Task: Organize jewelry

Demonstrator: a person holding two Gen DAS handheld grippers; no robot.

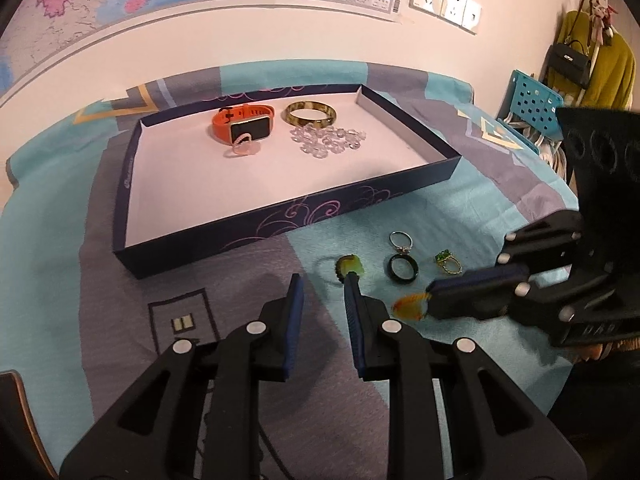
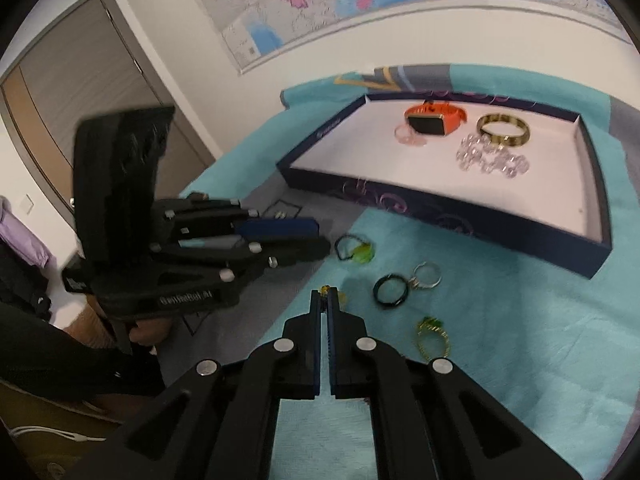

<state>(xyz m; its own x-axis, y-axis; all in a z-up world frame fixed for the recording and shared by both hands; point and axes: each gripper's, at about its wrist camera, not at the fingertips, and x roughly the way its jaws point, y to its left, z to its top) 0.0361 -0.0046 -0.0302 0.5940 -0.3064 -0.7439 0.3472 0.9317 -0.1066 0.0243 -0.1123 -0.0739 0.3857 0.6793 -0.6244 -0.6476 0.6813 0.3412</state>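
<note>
Amber ring (image 1: 410, 306): orange-yellow and translucent, pinched at the tips of the right gripper (image 1: 430, 300); in the right wrist view only a small amber bead (image 2: 325, 290) shows above the nearly touching blue pads.
Right gripper: jaws drawn together on the amber ring, reaching in from the right side of the left wrist view, low over the cloth.
Left gripper (image 1: 322, 284): jaws parted with a clear gap, nothing between them; its right fingertip sits just in front of the green-stone ring (image 1: 349, 267).
Green-stone ring: dark band with a yellow-green stone, lying on the teal cloth (image 1: 460, 208) just beyond the left gripper's tips.
Dark ring (image 1: 403, 269): plain black-green band flat on the cloth, between the green-stone ring and the gold ring (image 1: 449, 263).
Silver ring (image 1: 401, 241): lies just behind the dark ring, toward the tray.
Gold ring: green stone on top, near the right gripper's fingers.
Tray (image 1: 280, 222): shallow navy box with a white floor, beyond all the loose rings.
In the tray: orange watch (image 1: 244, 126), pink ring (image 1: 242, 148) touching its front, tortoiseshell bangle (image 1: 311, 115), clear bead bracelet (image 1: 326, 140) just in front of the bangle.
</note>
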